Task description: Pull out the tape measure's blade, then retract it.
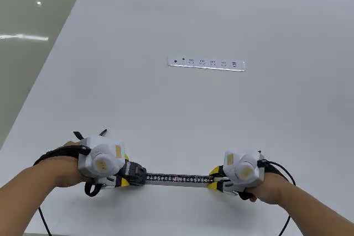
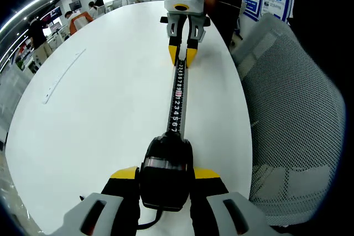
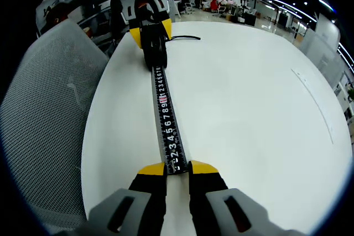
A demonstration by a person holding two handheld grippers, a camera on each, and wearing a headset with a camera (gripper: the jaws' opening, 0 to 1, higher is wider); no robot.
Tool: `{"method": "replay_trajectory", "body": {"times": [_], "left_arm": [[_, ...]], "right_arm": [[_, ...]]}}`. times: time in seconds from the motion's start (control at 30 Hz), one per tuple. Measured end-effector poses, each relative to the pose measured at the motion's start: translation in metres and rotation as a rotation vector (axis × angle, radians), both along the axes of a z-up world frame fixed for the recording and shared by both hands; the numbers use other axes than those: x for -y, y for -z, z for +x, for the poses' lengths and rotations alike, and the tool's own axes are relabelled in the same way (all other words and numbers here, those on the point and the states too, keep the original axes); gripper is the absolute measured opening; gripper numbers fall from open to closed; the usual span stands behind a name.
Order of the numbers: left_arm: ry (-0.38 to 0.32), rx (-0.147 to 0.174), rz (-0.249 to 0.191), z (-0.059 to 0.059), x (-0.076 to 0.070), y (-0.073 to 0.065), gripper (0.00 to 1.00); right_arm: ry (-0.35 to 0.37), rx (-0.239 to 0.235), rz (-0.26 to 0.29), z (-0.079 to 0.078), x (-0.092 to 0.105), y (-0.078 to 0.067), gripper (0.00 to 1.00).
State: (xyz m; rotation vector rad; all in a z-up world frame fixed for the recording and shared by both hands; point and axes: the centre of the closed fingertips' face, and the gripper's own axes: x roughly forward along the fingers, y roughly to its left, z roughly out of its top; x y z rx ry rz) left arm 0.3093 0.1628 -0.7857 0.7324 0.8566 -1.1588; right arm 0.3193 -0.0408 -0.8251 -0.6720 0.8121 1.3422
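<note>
A black tape measure case (image 2: 166, 171) sits between the yellow-tipped jaws of my left gripper (image 2: 165, 176), which is shut on it; the head view shows the case (image 1: 135, 174) at the left gripper (image 1: 123, 178) near the table's front edge. Its numbered blade (image 1: 178, 179) runs flat along the table to my right gripper (image 1: 214, 181). The right gripper view shows the blade (image 3: 166, 125) ending between my right gripper's (image 3: 177, 167) yellow tips, shut on the blade's end. The left gripper view shows the blade (image 2: 177, 100) stretching to the right gripper (image 2: 182, 56).
The white table (image 1: 193, 109) carries a white power strip (image 1: 206, 63) at its middle, well beyond the grippers. A grey mesh chair (image 2: 293, 120) stands against the table's near edge, chair (image 3: 44, 114) beside the blade. Cables trail from both hands.
</note>
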Motion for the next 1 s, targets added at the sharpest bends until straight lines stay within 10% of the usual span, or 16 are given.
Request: {"method": "replay_trajectory", "body": {"times": [1.0], "left_arm": [[-0.003, 0.002, 0.001, 0.0, 0.0, 0.0, 0.31]], "right_arm": [[0.012, -0.005, -0.018, 0.001, 0.019, 0.0, 0.13]]}}
